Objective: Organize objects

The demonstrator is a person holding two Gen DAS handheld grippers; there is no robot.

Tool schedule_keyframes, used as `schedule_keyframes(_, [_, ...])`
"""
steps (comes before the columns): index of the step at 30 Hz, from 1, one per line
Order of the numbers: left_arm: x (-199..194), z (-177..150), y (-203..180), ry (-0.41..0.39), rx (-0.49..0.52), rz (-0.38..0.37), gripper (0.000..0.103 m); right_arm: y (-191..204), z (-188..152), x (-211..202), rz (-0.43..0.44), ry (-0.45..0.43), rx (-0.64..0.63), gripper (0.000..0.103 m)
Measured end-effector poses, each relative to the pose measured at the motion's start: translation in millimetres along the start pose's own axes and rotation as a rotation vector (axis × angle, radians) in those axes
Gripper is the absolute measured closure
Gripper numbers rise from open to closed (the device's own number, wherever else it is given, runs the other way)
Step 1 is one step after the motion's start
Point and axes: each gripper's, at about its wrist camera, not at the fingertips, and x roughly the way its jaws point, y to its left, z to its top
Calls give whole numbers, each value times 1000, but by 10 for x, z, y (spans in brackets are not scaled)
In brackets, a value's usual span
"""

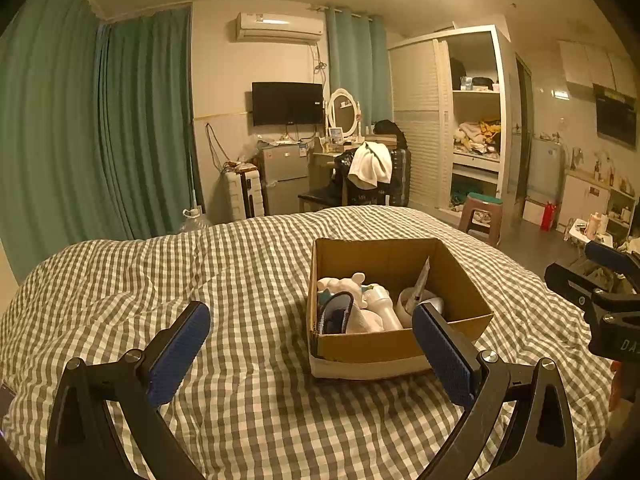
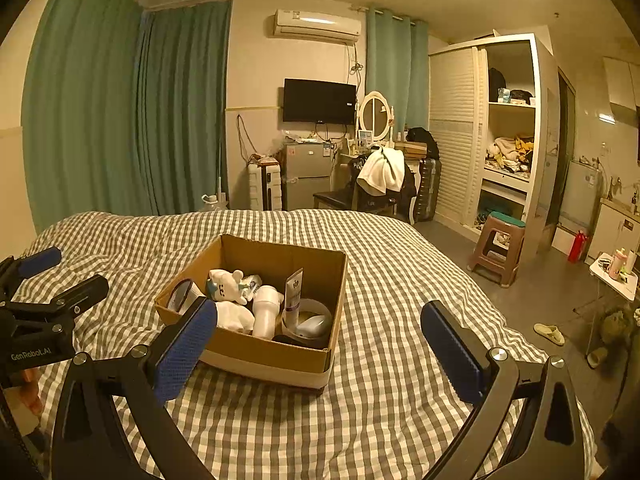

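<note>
An open cardboard box (image 1: 466, 280) sits on the checked bed (image 1: 160, 280). It holds a white plush toy (image 1: 346, 284), a white bottle (image 1: 386, 306), a tube (image 2: 295, 286), a tape roll (image 2: 320, 310) and a dark pouch (image 1: 336, 312). My left gripper (image 1: 312, 344) is open and empty, just in front of the box. My right gripper (image 2: 320, 344) is open and empty, in front of the box (image 2: 280, 256) and slightly to its right. The right gripper also shows in the left wrist view (image 1: 600, 276), and the left gripper in the right wrist view (image 2: 56, 276).
The bed cover (image 2: 380, 360) spreads around the box. Beyond the bed stand a stool (image 2: 498, 248), a chair with a white towel (image 2: 382, 172), a small fridge (image 2: 308, 176) and an open wardrobe (image 2: 508, 152). Slippers (image 2: 550, 334) lie on the floor at right.
</note>
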Motion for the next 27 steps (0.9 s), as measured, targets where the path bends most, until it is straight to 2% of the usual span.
schedule_keyframes(27, [-30, 4, 57, 4, -17, 28, 0, 24, -55, 84, -8, 24, -10, 1])
